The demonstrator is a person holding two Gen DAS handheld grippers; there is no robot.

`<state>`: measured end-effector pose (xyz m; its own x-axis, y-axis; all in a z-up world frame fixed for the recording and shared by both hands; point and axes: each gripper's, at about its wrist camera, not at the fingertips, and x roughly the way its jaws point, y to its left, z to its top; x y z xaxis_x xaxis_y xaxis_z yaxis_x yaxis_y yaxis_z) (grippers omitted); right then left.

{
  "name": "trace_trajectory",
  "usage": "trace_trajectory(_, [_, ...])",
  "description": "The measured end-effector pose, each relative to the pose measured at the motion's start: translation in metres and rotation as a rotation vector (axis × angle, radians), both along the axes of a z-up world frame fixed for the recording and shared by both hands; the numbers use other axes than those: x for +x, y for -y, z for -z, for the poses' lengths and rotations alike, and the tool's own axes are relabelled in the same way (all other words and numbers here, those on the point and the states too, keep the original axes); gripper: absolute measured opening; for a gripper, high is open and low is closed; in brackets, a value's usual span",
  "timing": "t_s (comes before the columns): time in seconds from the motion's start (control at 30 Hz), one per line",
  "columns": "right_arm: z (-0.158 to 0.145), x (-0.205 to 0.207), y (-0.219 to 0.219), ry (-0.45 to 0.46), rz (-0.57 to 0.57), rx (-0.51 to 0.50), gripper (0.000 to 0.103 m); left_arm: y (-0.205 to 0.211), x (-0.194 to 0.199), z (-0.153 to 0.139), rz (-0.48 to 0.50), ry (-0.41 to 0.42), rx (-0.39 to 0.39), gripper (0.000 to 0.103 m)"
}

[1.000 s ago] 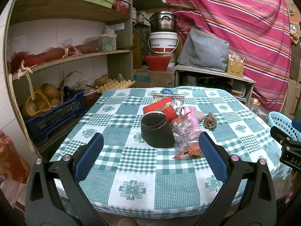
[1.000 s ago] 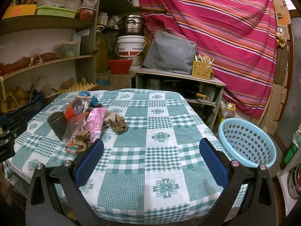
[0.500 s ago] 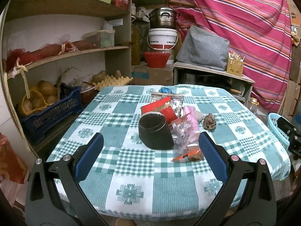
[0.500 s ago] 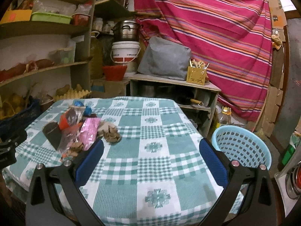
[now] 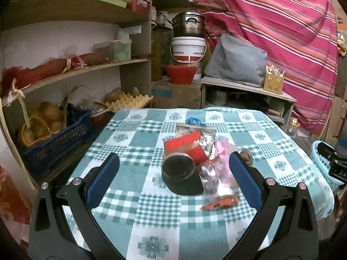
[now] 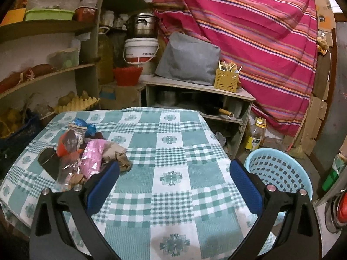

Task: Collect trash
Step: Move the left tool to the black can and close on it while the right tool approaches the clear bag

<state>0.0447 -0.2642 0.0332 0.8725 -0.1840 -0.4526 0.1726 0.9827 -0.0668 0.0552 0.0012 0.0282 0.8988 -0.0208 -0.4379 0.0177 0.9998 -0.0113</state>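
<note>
A heap of trash lies on the green checked tablecloth (image 5: pixel 138 205): a black cup on its side (image 5: pixel 180 176), red packaging (image 5: pixel 184 145), a silver foil packet (image 5: pixel 206 136), a pink wrapper (image 5: pixel 222 151), an orange wrapper (image 5: pixel 221 203), a brown crumpled scrap (image 5: pixel 246 155) and a blue bag (image 5: pixel 194 121). My left gripper (image 5: pixel 173 178) is open, held short of the cup. My right gripper (image 6: pixel 173 182) is open over bare cloth (image 6: pixel 173 151), with the heap (image 6: pixel 86 156) at its left finger. A light blue basket (image 6: pixel 279 173) stands on the floor right of the table.
Wooden shelves (image 5: pixel 71 73) with sacks, potatoes and a blue crate (image 5: pixel 56 143) line the left wall. Behind the table stand a white bucket (image 5: pixel 187 49) under a pot, a low cabinet (image 6: pixel 195 95) with a grey cushion, and a striped curtain (image 6: pixel 249 32). A bottle (image 6: pixel 257 134) stands on the floor.
Both grippers have drawn back and risen a little, so the table and heap look farther off. Nothing was taken hold of; both stay open.
</note>
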Motion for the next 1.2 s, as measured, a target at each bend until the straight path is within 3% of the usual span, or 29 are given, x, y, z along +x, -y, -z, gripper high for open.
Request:
trace_trajectory(0.23, [-0.012, 0.018, 0.000, 0.009, -0.016, 0.022, 0.099, -0.001, 0.015, -0.010, -0.013, 0.036, 0.038, 0.098])
trace_trajectory(0.37, [-0.005, 0.030, -0.001, -0.007, -0.013, 0.016, 0.099, -0.009, 0.026, 0.001, 0.021, -0.022, -0.010, 0.098])
trace_trajectory(0.8, [0.035, 0.052, 0.007, -0.095, -0.002, 0.069, 0.099, -0.020, 0.039, 0.037, -0.015, -0.079, 0.083, 0.098])
trace_trajectory(1.2, [0.045, 0.055, 0.002, -0.114, -0.005, 0.023, 0.099, -0.020, 0.061, 0.058, 0.030, -0.195, 0.057, 0.098])
